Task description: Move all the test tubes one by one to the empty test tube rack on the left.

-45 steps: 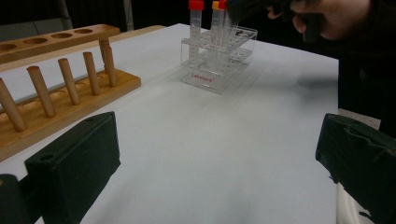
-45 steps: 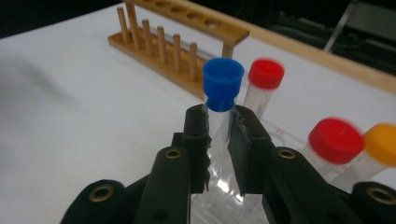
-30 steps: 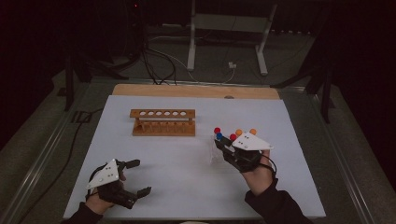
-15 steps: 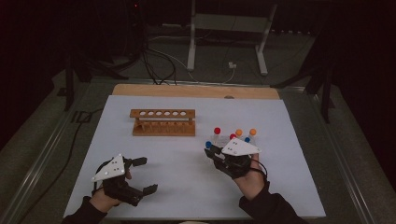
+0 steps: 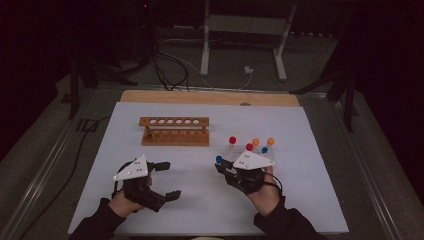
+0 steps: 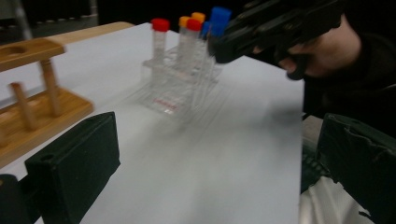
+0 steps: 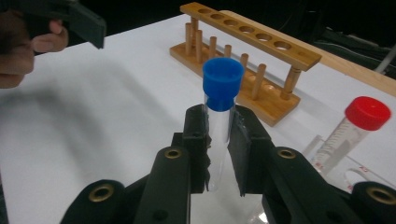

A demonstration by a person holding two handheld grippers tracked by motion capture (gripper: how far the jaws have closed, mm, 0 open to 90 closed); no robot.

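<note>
The right gripper [image 7: 218, 140] has drawn back toward 6 o'clock, clenched on the blue-capped tube [image 7: 221, 100] — extraction begun — left gripper [image 5: 162, 180] released.

White table [image 5: 200, 210], wooden rack [image 5: 174, 131], clear rack [image 6: 177, 84]

Dark room, grey floor [image 5: 45, 145], metal stand [image 5: 243, 30], cables [image 5: 170, 65]

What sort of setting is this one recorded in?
Probably a lab-style recording bench in a dark room: a white mat on a table, a wooden tube rack, capped test tubes in a clear stand, and cables and a metal stand on the floor behind.
</note>
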